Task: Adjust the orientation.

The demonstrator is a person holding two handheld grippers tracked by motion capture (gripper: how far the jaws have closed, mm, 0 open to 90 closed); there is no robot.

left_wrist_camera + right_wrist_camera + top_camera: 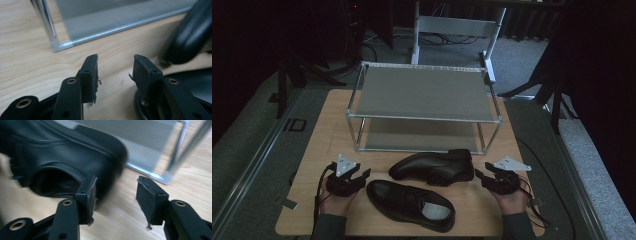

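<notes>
Two black dress shoes on the wooden table (pixel 312 145), both just in front of the two-tier shoe rack (pixel 424 95). Far shoe (pixel 432 167) lying nearest the rack's lower shelf, heel toward the right; near shoe (pixel 412 204) just in front of it, opening up, pale insole showing.

Left gripper (pixel 362 175) resting low in front of the rack's left corner post, jaws apart and empty, aimed toward the shoes. Right gripper (pixel 479 176) in front of the rack's right corner, jaws likewise apart, nothing between them, pointed in at the far shoe's heel. Both hands at table level, palms low, wrists angled inward.

Likely job, judging by the layout: shoes onto the rack. No contact yet, so probably the approach. Best done by sliding one jaw inside the heel collar and the other outside, closing on the stiff back of the shoe rather than the soft upper. Then a level lift, toe leading into the shelf opening, clear of the corner posts. In the right gripper view, heel (pixel 110 157) already just beyond the left-hand jaw.
</notes>
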